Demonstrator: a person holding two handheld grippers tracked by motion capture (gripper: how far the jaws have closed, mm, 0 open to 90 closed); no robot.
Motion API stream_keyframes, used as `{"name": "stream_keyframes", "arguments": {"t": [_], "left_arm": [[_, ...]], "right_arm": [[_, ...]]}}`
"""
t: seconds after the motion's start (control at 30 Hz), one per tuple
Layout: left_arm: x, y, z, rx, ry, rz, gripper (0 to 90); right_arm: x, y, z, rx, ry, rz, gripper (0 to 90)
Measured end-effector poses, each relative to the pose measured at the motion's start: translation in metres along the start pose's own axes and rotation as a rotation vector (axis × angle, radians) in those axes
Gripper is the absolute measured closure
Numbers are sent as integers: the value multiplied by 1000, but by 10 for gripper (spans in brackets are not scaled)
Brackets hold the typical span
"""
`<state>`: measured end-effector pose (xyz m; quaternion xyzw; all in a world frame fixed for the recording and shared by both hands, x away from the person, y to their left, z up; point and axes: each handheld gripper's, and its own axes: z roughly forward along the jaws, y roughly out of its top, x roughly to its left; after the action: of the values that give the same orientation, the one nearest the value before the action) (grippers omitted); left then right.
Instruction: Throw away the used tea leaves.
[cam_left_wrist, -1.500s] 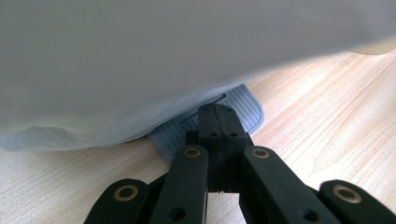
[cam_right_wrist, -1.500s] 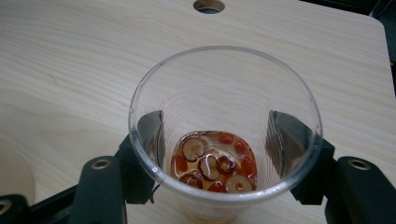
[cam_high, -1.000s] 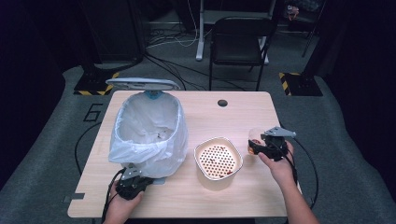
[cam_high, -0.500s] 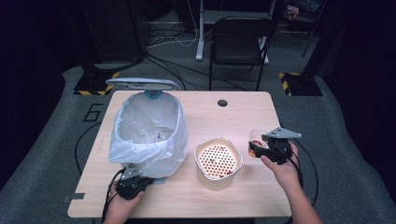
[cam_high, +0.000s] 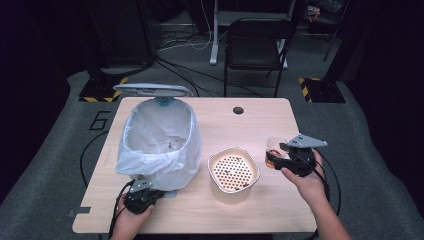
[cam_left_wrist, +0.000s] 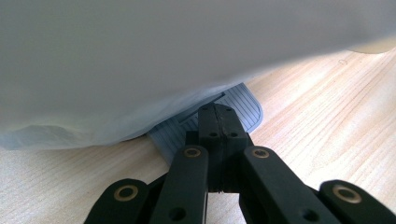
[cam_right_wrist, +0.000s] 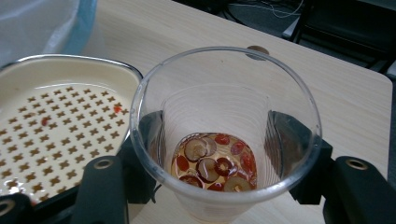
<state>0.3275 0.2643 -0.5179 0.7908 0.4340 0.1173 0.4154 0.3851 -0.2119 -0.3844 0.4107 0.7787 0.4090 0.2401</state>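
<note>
The right claw (cam_high: 278, 156) grips a clear plastic cup (cam_right_wrist: 226, 126) of amber liquid and red fruit slices — held beside the cream perforated strainer bowl (cam_high: 233, 173). The left claw (cam_left_wrist: 217, 122), jaws pressed together, rests on the grey ribbed pedal (cam_left_wrist: 243, 105) of the white-bagged bin (cam_high: 160, 140) on the wooden worktop (cam_high: 240, 127).

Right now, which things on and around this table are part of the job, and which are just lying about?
In use:
- clear plastic cup of tea dregs, clamped in the right hand-held gripper
- cream strainer bowl
- pedal bin with white liner, lid up
- bin pedal under the shut left hand-held gripper

Lying about:
- black chair
- floor cables
</note>
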Motion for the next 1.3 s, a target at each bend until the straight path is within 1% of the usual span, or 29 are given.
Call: {"name": "stream_keyframes", "arguments": {"t": [0.1, 0.2, 0.4, 0.43, 0.5, 0.6, 0.73, 0.77, 0.87, 0.9, 1.13, 1.23, 1.27, 1.3], "left_arm": [[0, 0, 0, 1, -1, 2, 900], [0, 0, 0, 2, 2, 0, 900], [0, 0, 0, 2, -1, 2, 900], [0, 0, 0, 2, -2, 2, 900], [1, 0, 0, 1, -2, 0, 900], [0, 0, 0, 2, -2, 2, 900], [1, 0, 0, 1, -2, 1, 900], [0, 0, 0, 1, -2, 1, 900], [1, 0, 0, 1, -3, 1, 900], [1, 0, 0, 1, -3, 1, 900], [1, 0, 0, 1, -2, 1, 900], [1, 0, 0, 1, -3, 1, 900], [1, 0, 0, 1, -3, 1, 900], [1, 0, 0, 1, -3, 1, 900]], "right_arm": [[3, 6, -4, 4, 17, -13, 380], [7, 13, -9, -8, 16, -36, 382], [15, 28, -18, -16, 12, -72, 386], [16, 30, -19, -19, 19, -80, 387], [17, 32, -20, -19, 23, -80, 388], [22, 40, -22, -21, 40, -93, 392], [25, 46, -25, -32, 58, -114, 397], [26, 46, -25, -35, 57, -111, 398], [30, 48, -25, -47, 59, -130, 401], [32, 48, -25, -46, 56, -129, 403], [46, 48, -22, -62, 54, -200, 419], [53, 49, -21, -68, 44, -240, 441], [53, 49, -21, -68, 44, -240, 441], [58, 50, -20, -67, 44, -256, 447]]}}
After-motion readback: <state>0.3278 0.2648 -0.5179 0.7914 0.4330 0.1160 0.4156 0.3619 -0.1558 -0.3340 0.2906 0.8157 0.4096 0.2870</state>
